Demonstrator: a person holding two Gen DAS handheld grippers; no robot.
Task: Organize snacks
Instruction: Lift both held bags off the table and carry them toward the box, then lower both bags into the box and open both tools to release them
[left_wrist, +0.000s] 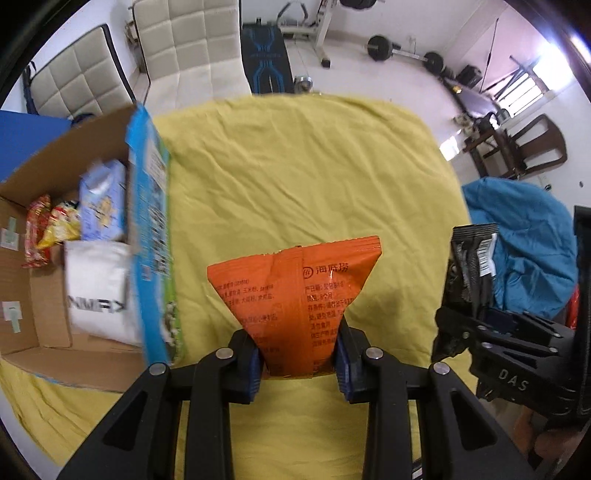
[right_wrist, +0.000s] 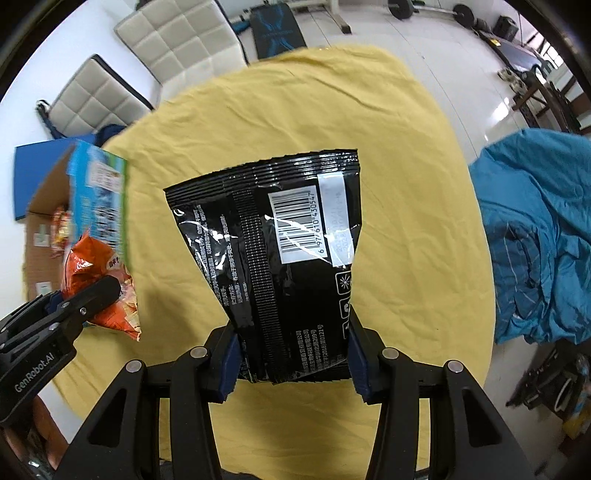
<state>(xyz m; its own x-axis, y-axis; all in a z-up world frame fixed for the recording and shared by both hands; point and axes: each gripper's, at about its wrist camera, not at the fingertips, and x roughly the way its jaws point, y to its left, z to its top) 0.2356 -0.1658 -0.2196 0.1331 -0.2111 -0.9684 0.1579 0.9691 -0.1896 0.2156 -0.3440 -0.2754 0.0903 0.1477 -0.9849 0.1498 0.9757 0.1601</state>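
My left gripper (left_wrist: 299, 354) is shut on an orange snack packet (left_wrist: 295, 291), held upright above the yellow cloth. In the right wrist view the same orange packet (right_wrist: 101, 280) shows at the left in the left gripper (right_wrist: 88, 299). My right gripper (right_wrist: 293, 358) is shut on a black snack bag (right_wrist: 280, 243) with a white barcode label. That black bag (left_wrist: 471, 262) and the right gripper (left_wrist: 461, 332) appear at the right edge of the left wrist view. A cardboard box (left_wrist: 22, 295) at the left holds several snack packs.
A yellow cloth (left_wrist: 295, 166) covers the round table. The box's blue printed flap (left_wrist: 153, 240) stands up beside the orange packet. A blue bundle of fabric (right_wrist: 535, 236) lies off the table's right side. Padded chairs (right_wrist: 177, 40) and gym equipment stand behind.
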